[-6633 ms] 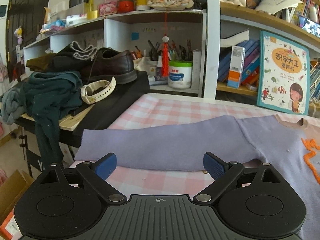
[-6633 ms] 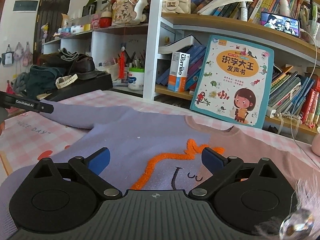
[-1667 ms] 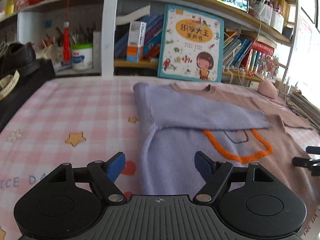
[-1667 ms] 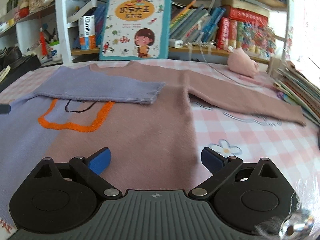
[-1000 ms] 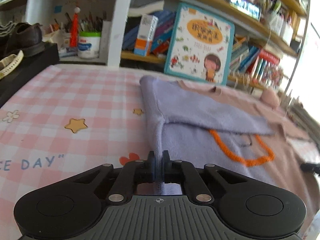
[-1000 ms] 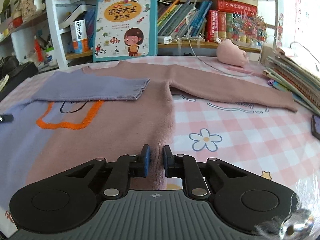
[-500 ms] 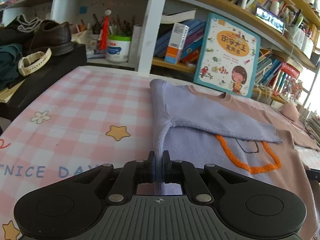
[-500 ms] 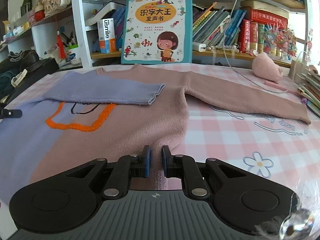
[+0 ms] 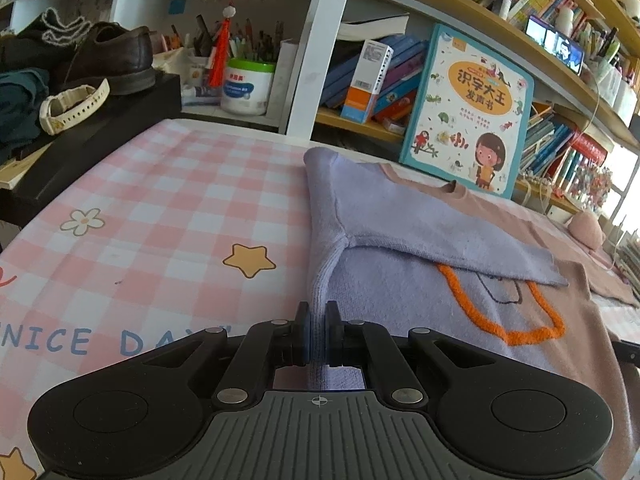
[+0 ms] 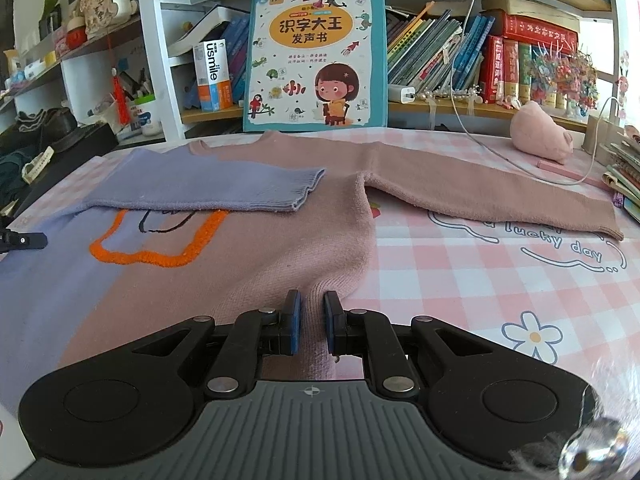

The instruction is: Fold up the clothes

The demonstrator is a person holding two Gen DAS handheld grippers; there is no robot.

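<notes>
A sweater, half lilac and half pink point(image 10: 256, 256) with an orange outline point(image 10: 160, 258) on its chest, lies flat on the checked tablecloth point(image 9: 168, 216). Its lilac sleeve point(image 10: 208, 190) is folded across the chest; the pink sleeve point(image 10: 480, 196) stretches out to the right. My left gripper point(image 9: 317, 312) is shut on the lilac side edge point(image 9: 320, 280) near the hem, lifting a ridge of cloth. My right gripper point(image 10: 311, 300) is shut on the pink side of the sweater near its hem, a pinch of knit between the blue pads.
A children's book point(image 10: 316, 56) leans against the bookshelf at the table's back. A pink plush toy point(image 10: 540, 132) and a white cable point(image 10: 520, 164) lie at the back right, stacked books point(image 10: 628, 176) at the right edge. A black box with a shoe point(image 9: 108, 60) stands on the left.
Both grippers went from open to shut on the sweater's lower side edges, then drew back a little, raising ridges in the cloth. Earlier, the lilac sleeve was folded across the chest.
</notes>
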